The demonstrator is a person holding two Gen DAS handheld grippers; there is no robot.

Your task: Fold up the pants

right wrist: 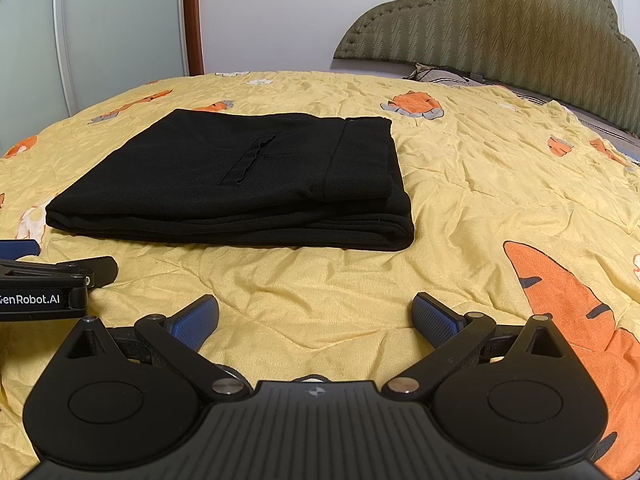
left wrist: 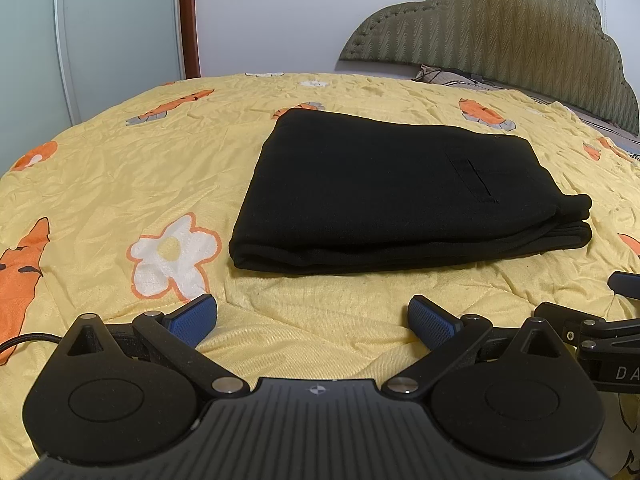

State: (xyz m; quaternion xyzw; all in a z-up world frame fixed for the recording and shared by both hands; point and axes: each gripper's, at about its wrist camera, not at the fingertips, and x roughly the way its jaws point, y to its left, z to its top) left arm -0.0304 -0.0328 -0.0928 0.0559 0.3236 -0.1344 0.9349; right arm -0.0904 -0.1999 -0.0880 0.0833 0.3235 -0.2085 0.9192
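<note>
Black pants (left wrist: 384,196) lie on the bed, on the yellow bedspread (left wrist: 304,320) printed with orange carrots and white flowers, already reduced to a compact rectangular stack of several layers. Right wrist view: the layered edges show along the near side and at the right-hand corner of the pants (right wrist: 240,184); a slit pocket opening faces up on the top layer, with a seam or band running across the top layer toward its right end. Left wrist view: the stack looks rounded at its left edge, consistent with a fold line there, though I cannot confirm how many folds it holds. Left gripper (left wrist: 313,322): fingers (left wrist: 196,320) spread apart, holding nothing, set over bare bedspread just short of the near edge of the pants, not touching them. Right gripper (right wrist: 316,322): fingers (right wrist: 434,320) likewise released and empty, near the front edge of the stack but apart from it. The two grippers sit side by side; each shows at the margin of the other's view. Padded headboard (right wrist: 500,20) stands beyond the bed, a frosted wardrobe door (left wrist: 100,32) to the left. Judgement: folding appears essentially complete. Edges are reasonably aligned, no leg or waistband trails loose. What may remain, at most, is a light squaring of the top layer, which sits slightly inset at the right corner.
</note>
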